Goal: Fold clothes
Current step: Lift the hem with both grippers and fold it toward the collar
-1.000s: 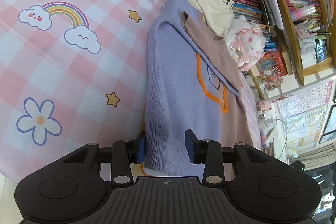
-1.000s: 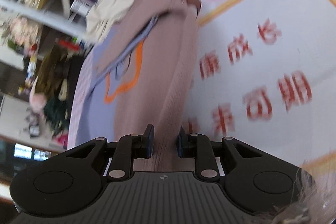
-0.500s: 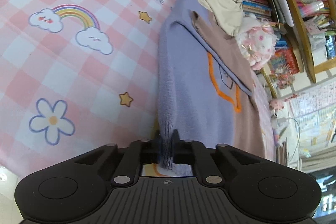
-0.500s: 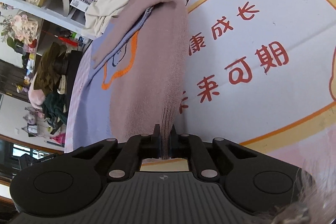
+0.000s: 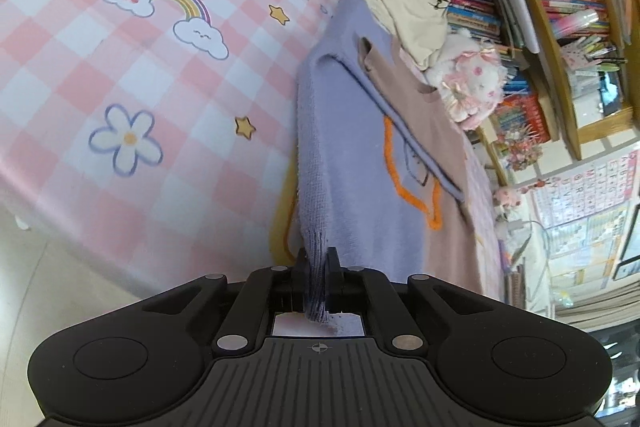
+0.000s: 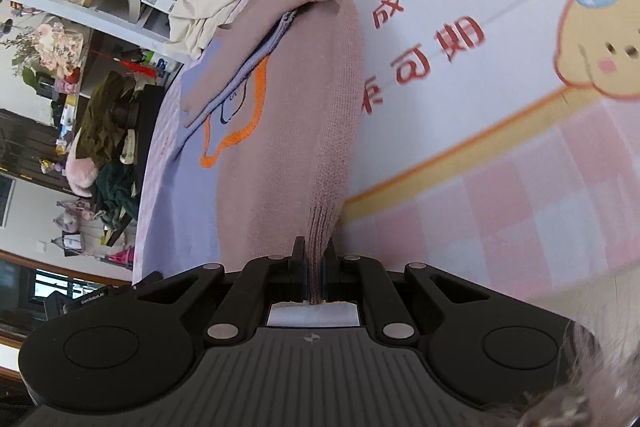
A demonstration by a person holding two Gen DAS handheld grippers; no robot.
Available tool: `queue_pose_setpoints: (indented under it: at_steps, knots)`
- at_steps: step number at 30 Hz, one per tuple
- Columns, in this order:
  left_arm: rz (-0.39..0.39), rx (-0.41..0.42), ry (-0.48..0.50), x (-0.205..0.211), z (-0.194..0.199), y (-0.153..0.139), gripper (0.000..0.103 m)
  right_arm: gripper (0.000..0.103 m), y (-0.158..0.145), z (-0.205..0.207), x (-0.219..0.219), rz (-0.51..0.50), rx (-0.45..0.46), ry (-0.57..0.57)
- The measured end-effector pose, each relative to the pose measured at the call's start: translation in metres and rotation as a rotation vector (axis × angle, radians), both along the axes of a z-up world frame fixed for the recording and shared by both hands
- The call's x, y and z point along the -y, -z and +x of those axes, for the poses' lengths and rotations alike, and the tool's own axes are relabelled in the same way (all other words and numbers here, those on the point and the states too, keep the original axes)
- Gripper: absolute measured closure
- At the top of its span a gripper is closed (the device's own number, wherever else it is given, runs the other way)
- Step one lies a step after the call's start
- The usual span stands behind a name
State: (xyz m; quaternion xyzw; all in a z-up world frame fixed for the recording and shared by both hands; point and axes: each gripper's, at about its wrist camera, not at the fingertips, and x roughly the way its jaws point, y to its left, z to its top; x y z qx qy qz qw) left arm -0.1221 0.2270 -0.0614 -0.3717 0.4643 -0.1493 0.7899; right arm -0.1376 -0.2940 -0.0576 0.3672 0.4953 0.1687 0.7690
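A second ago both grippers stood apart at the hem of the sweater; now the left gripper is clamped on its lilac corner and the right gripper on its mauve corner, and the hem has lifted off the mat. The rest lies flat toward the shelf; judging by this, the hem is ready to be carried over toward the collar.

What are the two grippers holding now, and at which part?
Both hold the sweater. The left gripper pinches the ribbed hem at its purple corner; the right gripper pinches the hem at its pink corner.
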Motion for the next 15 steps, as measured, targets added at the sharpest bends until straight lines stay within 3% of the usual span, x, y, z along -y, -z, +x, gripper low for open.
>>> queue_pose_setpoints:
  at_steps: [5, 15]
  knots:
    - [0.022, -0.017, -0.004, 0.003, -0.026, -0.001, 0.099, 0.096, -0.003, -0.027, 0.003, 0.011, -0.004, -0.014]
    - [-0.025, -0.052, -0.054, 0.003, -0.082, 0.008, 0.099, 0.096, 0.000, -0.073, 0.017, 0.042, -0.051, -0.034]
